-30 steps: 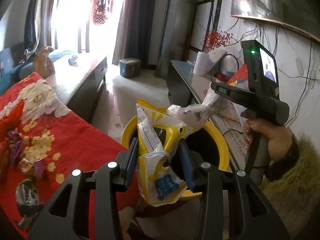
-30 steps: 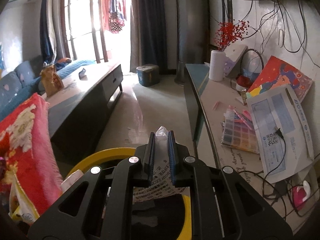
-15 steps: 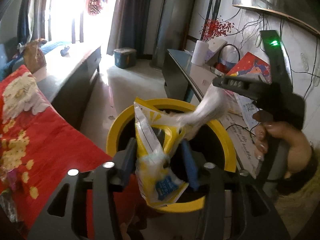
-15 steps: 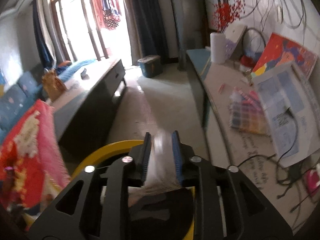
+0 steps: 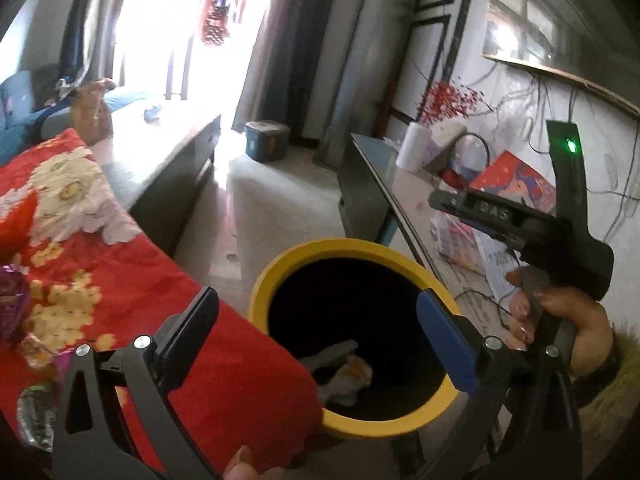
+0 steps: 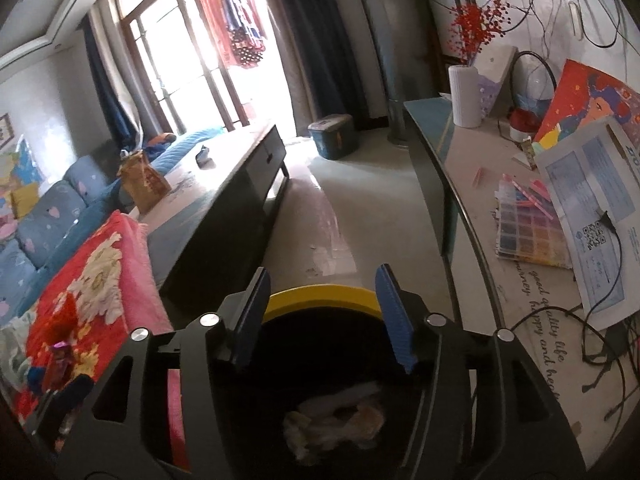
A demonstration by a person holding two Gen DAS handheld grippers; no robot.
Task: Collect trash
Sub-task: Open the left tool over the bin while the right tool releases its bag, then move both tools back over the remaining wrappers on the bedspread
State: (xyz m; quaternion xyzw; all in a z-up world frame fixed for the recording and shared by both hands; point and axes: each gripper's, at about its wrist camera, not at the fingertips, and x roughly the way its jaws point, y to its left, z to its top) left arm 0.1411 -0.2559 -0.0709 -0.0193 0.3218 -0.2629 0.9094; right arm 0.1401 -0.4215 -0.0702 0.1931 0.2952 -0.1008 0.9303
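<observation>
Both the left tool [image 5: 316, 328] and right tool [image 6: 320, 312] hang wide open and empty over the bin [image 5: 276, 276]; swinging away carelessly could tip it.

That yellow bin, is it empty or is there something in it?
Not empty. The yellow bin holds crumpled wrappers at its dark bottom, seen in both wrist views. How full it is cannot be told.

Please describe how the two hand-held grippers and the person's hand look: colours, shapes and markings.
Both the left gripper and the right gripper have black plastic frames, silver screws and flat blue-padded fingers. The right one's body bears raised "DAS" lettering and a green light. The hand wears a furry tan sleeve over a dark cuff.
</observation>
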